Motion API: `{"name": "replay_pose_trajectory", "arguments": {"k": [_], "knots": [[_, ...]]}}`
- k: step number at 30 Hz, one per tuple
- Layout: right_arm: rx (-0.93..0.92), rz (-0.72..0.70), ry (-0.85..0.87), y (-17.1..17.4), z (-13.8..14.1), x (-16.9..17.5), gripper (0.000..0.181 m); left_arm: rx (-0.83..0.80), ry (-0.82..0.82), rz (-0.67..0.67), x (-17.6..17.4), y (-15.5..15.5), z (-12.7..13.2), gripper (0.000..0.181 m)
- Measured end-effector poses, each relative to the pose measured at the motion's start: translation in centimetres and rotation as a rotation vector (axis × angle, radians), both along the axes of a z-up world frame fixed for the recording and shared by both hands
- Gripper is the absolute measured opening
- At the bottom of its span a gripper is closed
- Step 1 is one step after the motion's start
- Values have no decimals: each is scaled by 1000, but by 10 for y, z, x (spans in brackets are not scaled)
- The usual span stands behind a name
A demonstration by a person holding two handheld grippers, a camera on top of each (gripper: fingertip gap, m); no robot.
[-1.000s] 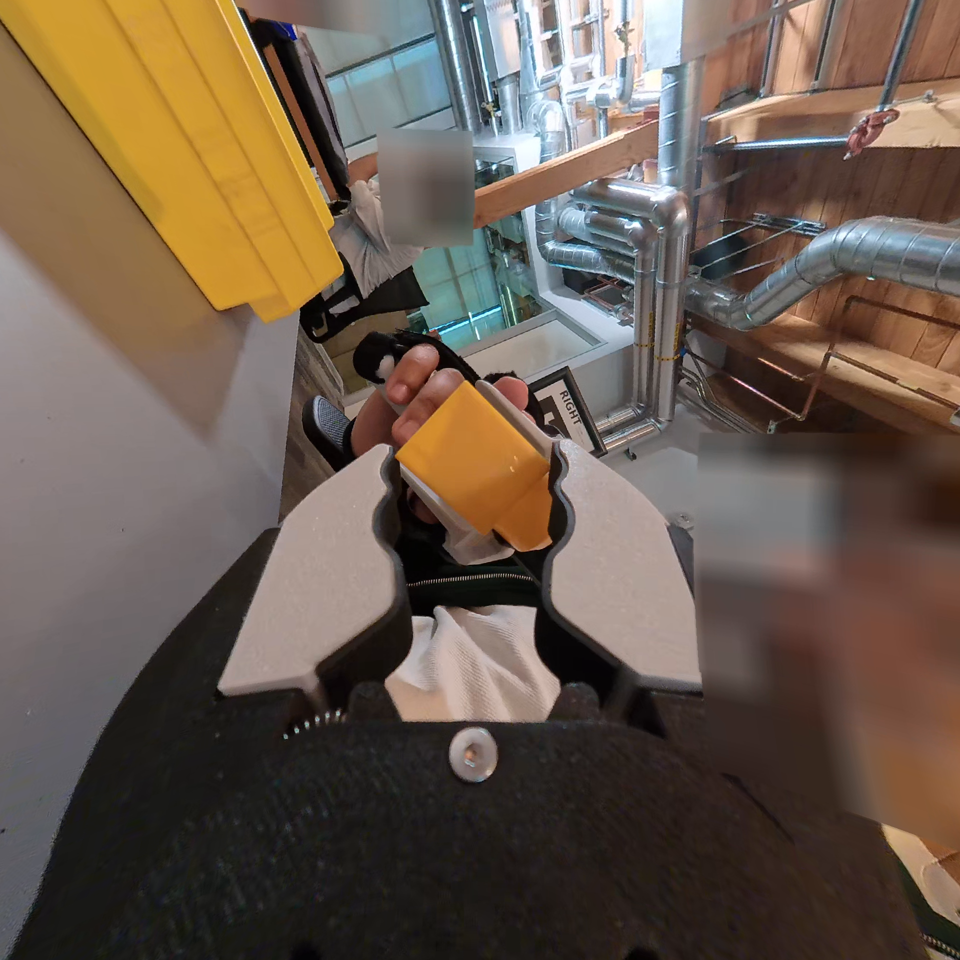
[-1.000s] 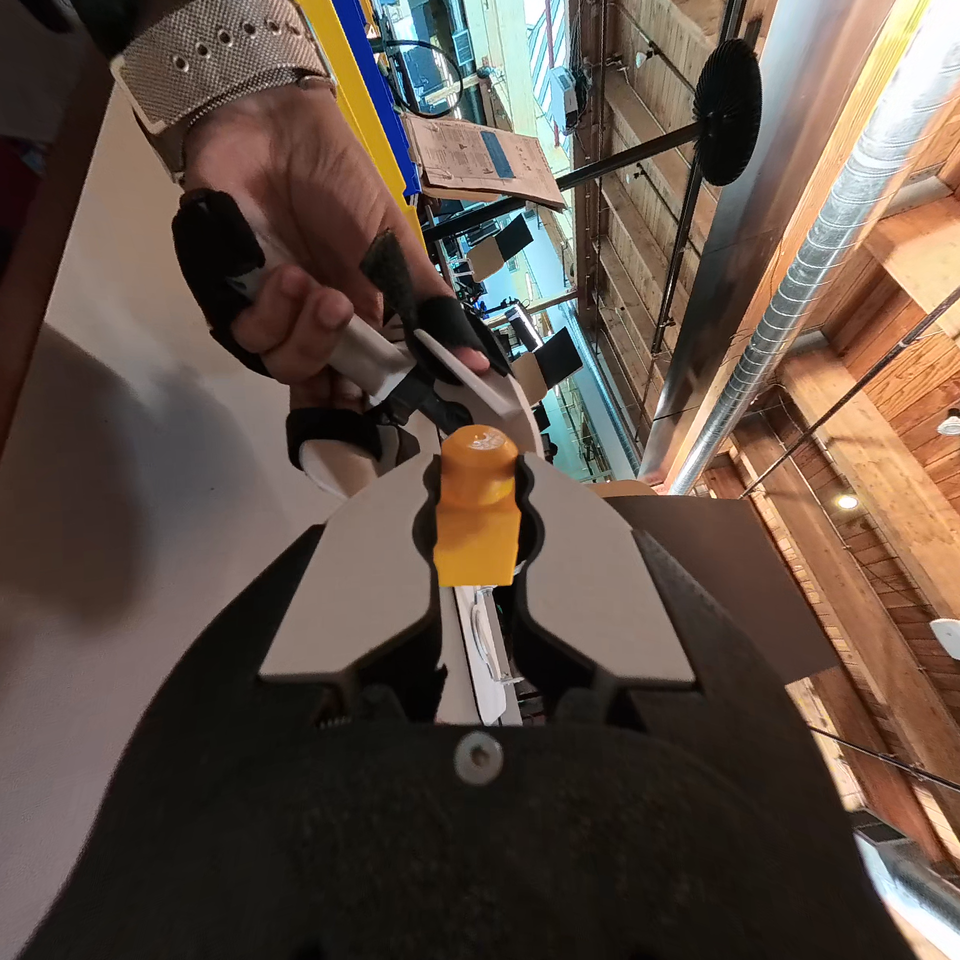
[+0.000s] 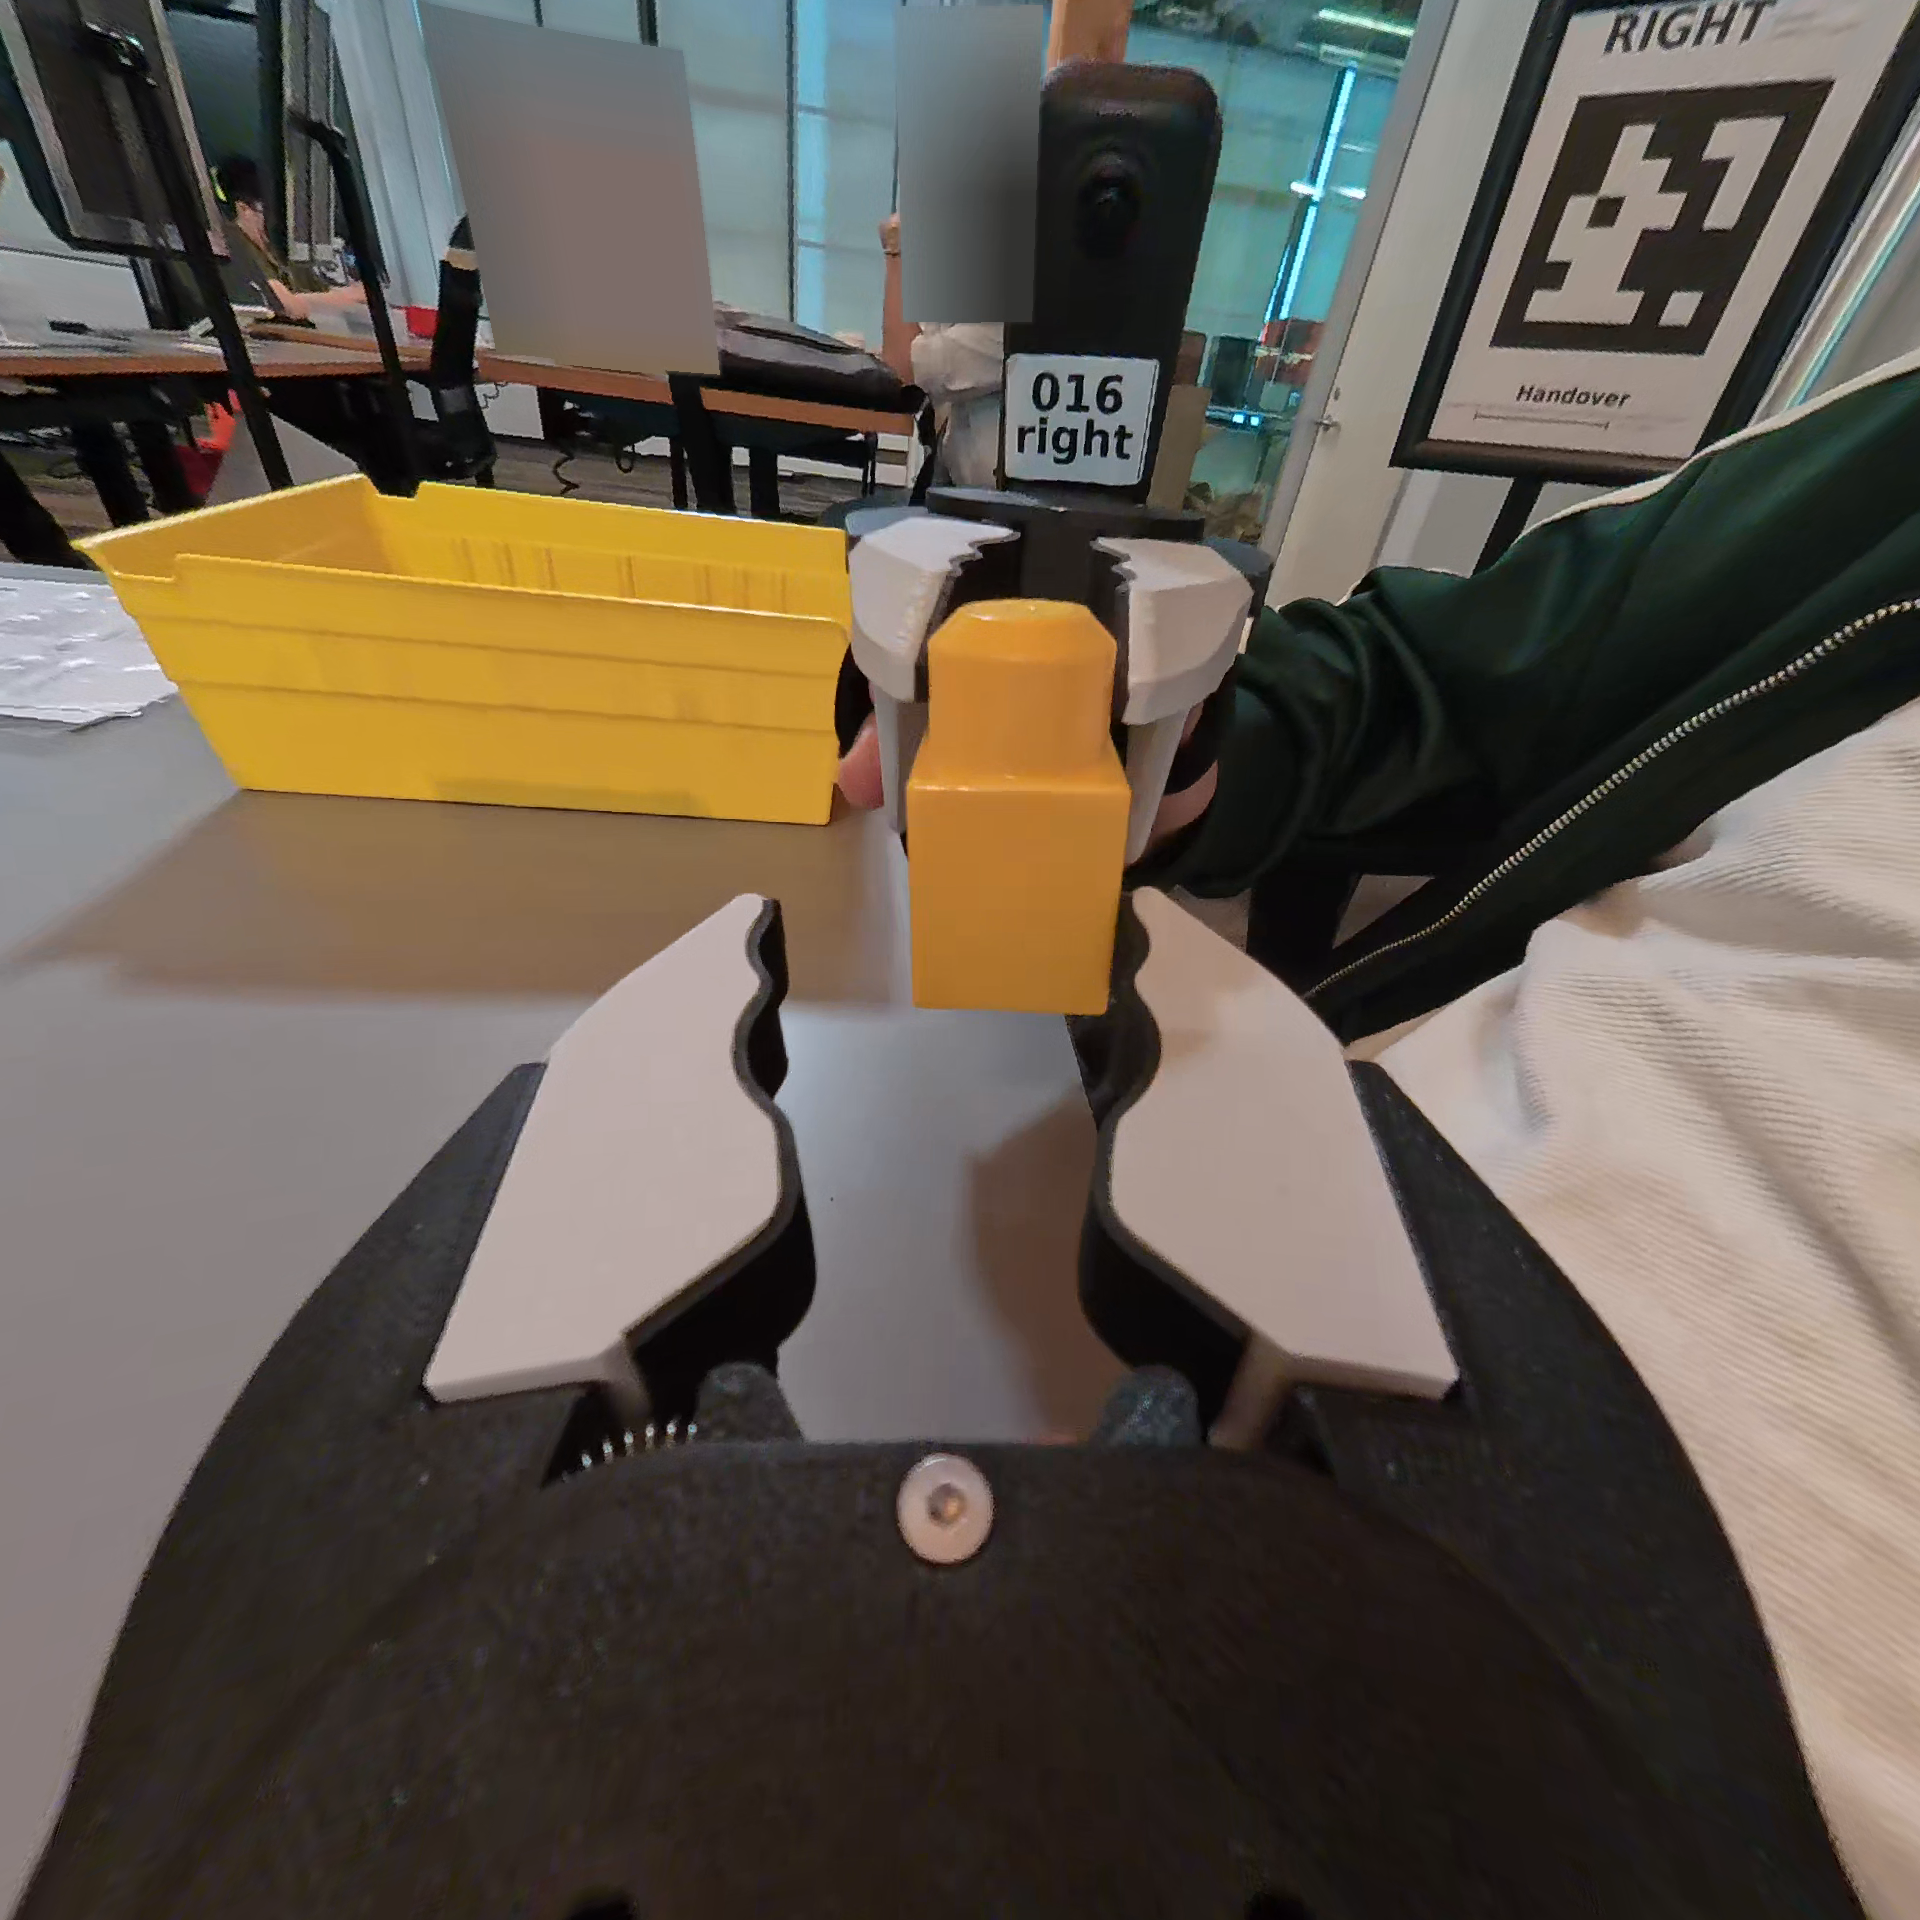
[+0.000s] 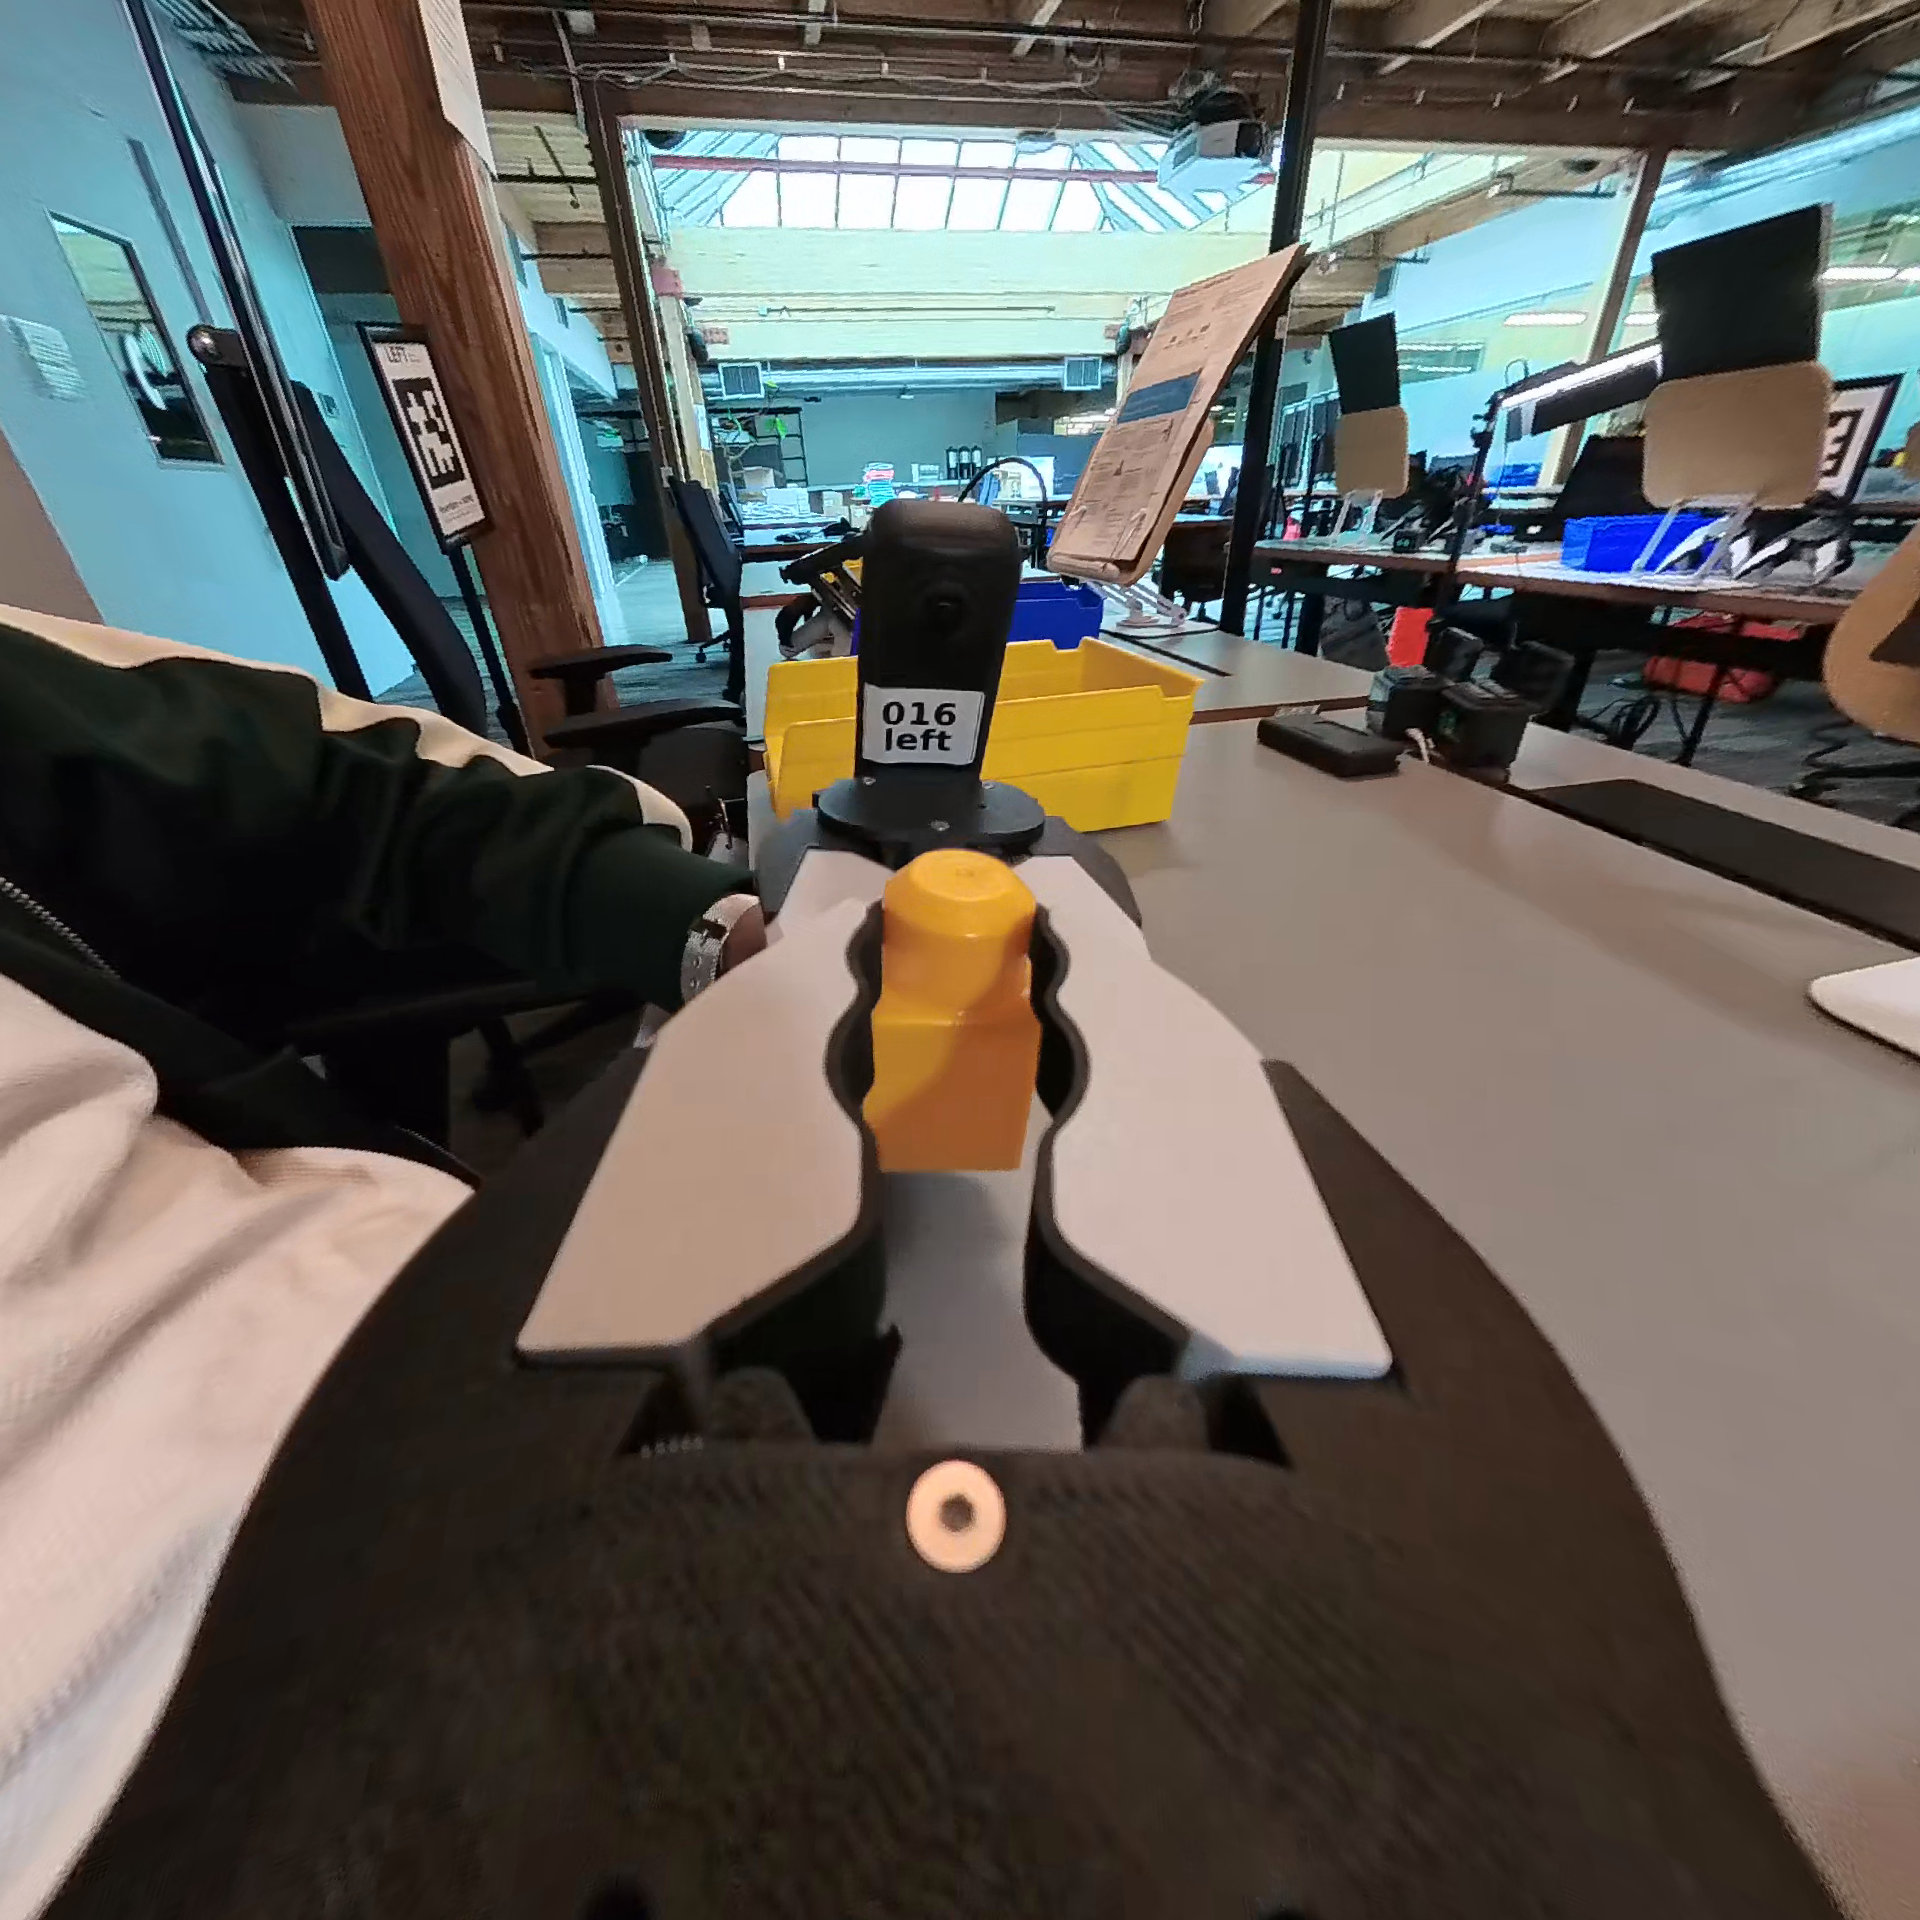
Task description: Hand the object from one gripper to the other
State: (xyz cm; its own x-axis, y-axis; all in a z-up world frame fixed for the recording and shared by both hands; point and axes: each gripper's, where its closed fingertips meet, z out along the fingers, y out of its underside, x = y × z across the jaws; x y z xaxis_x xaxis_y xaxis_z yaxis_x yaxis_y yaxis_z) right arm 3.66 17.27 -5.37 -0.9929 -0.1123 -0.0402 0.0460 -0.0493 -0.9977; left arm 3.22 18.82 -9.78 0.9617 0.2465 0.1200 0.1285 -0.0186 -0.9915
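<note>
Right tongs (image 4: 951, 1023): closed on the orange block (image 4: 951, 1049); both grey fingers press its sides, the round stud end pointing away from the right wrist camera. In the left wrist view the same tongs (image 3: 1023, 634) face the camera and clamp the stud end at 12 o'clock.
Left tongs (image 3: 951, 966): wide open; the left finger (image 3: 644, 1143) stands clear of the block, the right finger tip sits just beside the block's lower corner, contact cannot be told.
Orange block (image 3: 1013, 831): held above the grey tabletop (image 3: 312, 987), square end reaching down toward the gap of the left tongs, upright in the left wrist view.
Yellow bin (image 3: 488, 665): on the tabletop at 10 o'clock of the block in the left wrist view; behind the left tongs in the right wrist view (image 4: 1091, 717).
Sleeve: dark green (image 3: 1507, 675), running in from 3 o'clock to the right tongs.
Change since 1 s ago: both cameras then pointed up at ceiling and pipes, now level over the tabletop; the left tongs, then close around the block, have opened; the right tongs keep their grip.
</note>
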Motion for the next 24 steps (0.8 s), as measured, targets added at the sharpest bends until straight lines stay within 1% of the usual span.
{"name": "replay_pose_trajectory", "arguments": {"k": [5, 6, 8, 10, 11, 13, 15, 17, 19, 22, 24], "knots": [[9, 3, -8, -1, -2, 0, 28, 6, -19, -24, 3, 2, -2, 55], [10, -1, -5, -1, -3, -1, 28, 0, -17, -29, 4, 3, -2, 51], [0, -10, 12, 0, -2, -2, 28, -1, -8, -44, 7, 5, -2, 36], [-20, -12, 25, 0, -1, -3, 28, 4, -11, -41, 8, 5, 0, 35], [-29, -20, 38, -1, -1, -4, 32, 8, -16, -40, 7, 5, 0, 35], [-41, -58, 67, -2, -2, -11, 57, 25, -26, -32, 6, 3, 2, 35], [-50, -107, 96, -1, -1, -19, 68, 41, -31, -7, 1, -1, 4, 35], [-50, -147, 109, 1, -1, -26, 69, 23, -19, 60, -7, -6, 3, 35], [-20, -174, 84, 3, -4, -32, 61, -53, 13, 158, -18, -13, -3, 35], [57, -211, -3, 2, -17, -43, 55, -253, 97, 329, -34, -26, -16, 35], [123, -221, -76, -2, -31, -48, 59, -378, 168, 398, -38, -30, -22, 36]]}}
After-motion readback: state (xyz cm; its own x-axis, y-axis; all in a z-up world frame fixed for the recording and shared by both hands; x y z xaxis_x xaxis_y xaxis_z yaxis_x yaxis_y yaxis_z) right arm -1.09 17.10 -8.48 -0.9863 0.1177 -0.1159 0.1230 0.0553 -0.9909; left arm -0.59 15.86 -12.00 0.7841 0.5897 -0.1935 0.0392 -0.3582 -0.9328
